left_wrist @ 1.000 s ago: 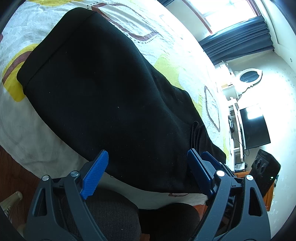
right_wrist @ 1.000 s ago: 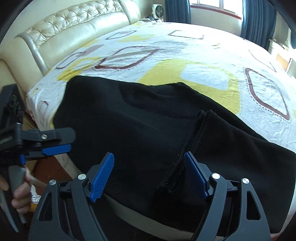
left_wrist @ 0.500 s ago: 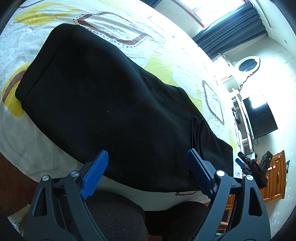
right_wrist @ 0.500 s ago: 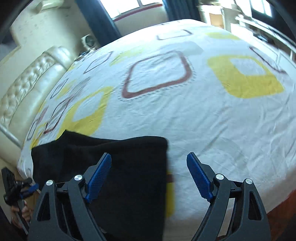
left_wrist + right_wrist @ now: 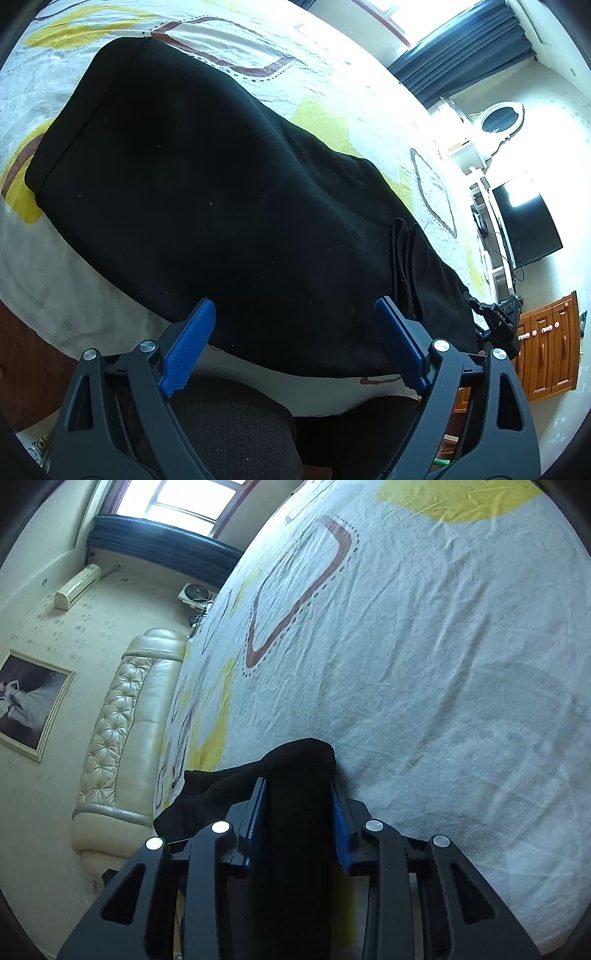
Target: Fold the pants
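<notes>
Black pants (image 5: 221,184) lie stretched along the near edge of a bed with a white, yellow and brown patterned sheet (image 5: 332,118). My left gripper (image 5: 295,306) hovers open over the near edge of the pants, with nothing between its blue pads. In the right wrist view my right gripper (image 5: 297,786) is rolled sideways, and its jaws are closing on a bunched end of the pants (image 5: 295,760), with the pads pressing the black fabric. The left wrist view shows the right gripper (image 5: 495,321) at the far right end of the pants.
A tufted cream headboard (image 5: 122,716) stands at one end of the bed, with a framed picture (image 5: 29,701) on the wall beside it. A television (image 5: 524,221) and a wooden cabinet (image 5: 546,350) stand past the other end. Dark fabric (image 5: 229,417) sits below the left gripper.
My right gripper swept along the bed to the end of the pants, rolled over and closed on the fabric. The left gripper stayed open in place, tilting slightly.
</notes>
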Demonstrator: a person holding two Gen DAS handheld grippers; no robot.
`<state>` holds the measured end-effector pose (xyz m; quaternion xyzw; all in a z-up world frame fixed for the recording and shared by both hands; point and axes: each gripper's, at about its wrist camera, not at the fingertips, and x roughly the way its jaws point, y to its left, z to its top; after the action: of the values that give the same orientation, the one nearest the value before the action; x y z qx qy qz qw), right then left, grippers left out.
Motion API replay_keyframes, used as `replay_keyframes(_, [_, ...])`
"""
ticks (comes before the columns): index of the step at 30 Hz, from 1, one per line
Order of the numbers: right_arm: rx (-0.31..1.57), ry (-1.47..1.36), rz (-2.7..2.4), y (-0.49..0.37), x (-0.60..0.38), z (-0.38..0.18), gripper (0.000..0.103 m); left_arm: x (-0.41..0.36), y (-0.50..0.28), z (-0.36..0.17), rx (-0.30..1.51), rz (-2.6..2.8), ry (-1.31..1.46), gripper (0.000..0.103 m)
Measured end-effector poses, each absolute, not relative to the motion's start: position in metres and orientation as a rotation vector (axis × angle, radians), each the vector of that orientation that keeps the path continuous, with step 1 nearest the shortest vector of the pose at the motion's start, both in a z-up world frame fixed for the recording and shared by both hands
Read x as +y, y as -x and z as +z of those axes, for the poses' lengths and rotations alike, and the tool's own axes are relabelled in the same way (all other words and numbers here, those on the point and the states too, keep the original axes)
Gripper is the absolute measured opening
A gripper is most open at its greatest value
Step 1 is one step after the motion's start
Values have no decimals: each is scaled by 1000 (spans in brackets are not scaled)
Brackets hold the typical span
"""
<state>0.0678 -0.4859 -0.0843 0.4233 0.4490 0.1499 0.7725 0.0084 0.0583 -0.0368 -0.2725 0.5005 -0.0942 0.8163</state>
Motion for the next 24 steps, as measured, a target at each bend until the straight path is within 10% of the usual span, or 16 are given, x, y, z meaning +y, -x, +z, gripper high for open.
replay_keyframes(12, [1058, -1000, 477, -12, -478, -89, 59, 56, -11, -38, 1079, -210, 582, 91])
replay_keyframes(15, [1086, -950, 461, 3, -472, -95, 33, 56, -10, -38, 1080, -208, 576, 91])
replay_keyframes(20, [1078, -956, 442, 4, -471, -97, 30, 58, -10, -37, 1075, -212, 576, 91])
replay_keyframes(23, [1046, -888, 380, 7, -473, -79, 51, 59, -8, -35, 1072, -218, 578, 91])
replay_keyframes(24, [1022, -858, 342, 8, -474, -71, 72, 60, -8, -33, 1067, -223, 578, 91])
